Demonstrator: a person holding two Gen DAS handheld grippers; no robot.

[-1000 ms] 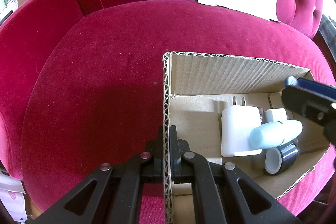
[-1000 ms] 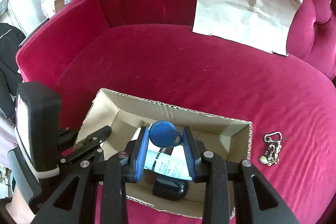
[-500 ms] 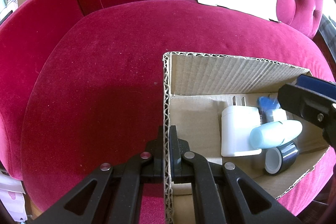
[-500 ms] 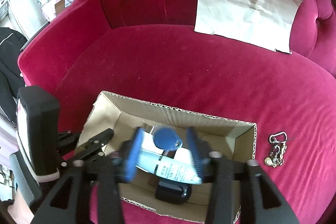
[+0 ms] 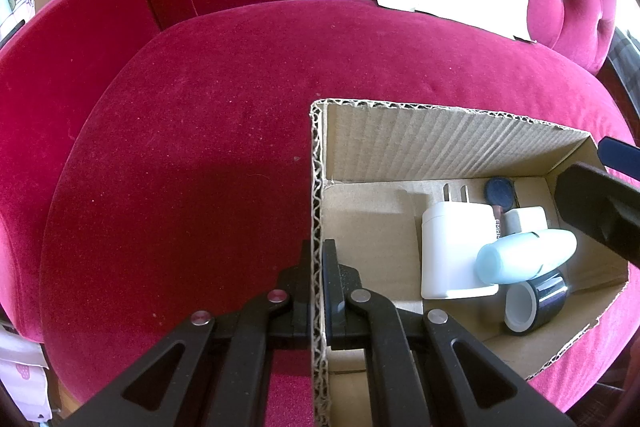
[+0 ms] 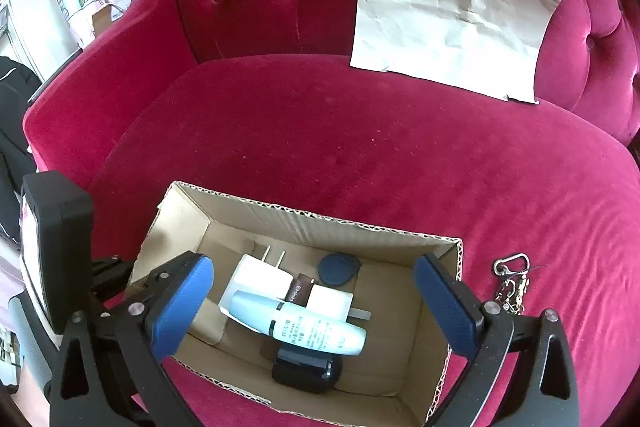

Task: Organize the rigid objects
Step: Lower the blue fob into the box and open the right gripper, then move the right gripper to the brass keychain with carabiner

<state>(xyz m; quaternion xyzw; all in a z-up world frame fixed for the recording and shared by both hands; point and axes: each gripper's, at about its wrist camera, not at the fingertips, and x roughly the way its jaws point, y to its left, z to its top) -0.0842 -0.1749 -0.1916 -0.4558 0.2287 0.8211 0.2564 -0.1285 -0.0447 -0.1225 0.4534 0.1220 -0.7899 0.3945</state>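
Left gripper [image 5: 321,279] clamps the box [image 6: 320,219] wall. Right gripper [image 6: 314,301] hangs wide open, empty, above the box. Inside: one tape roll [image 6: 306,371], one tube [image 6: 300,325], two chargers [image 6: 260,277], one blue fob [image 6: 340,275]. One keychain [image 6: 510,285] lies on the sofa [image 6: 360,147] beside it.

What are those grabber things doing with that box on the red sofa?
Someone is tidying small things into a cardboard box on the sofa. The left gripper pinches the box's wall to hold it. The right gripper hangs open and empty over the box. Inside lie a blue tag, a white plug, a pale blue bottle and a roll of tape. A keychain waits outside.
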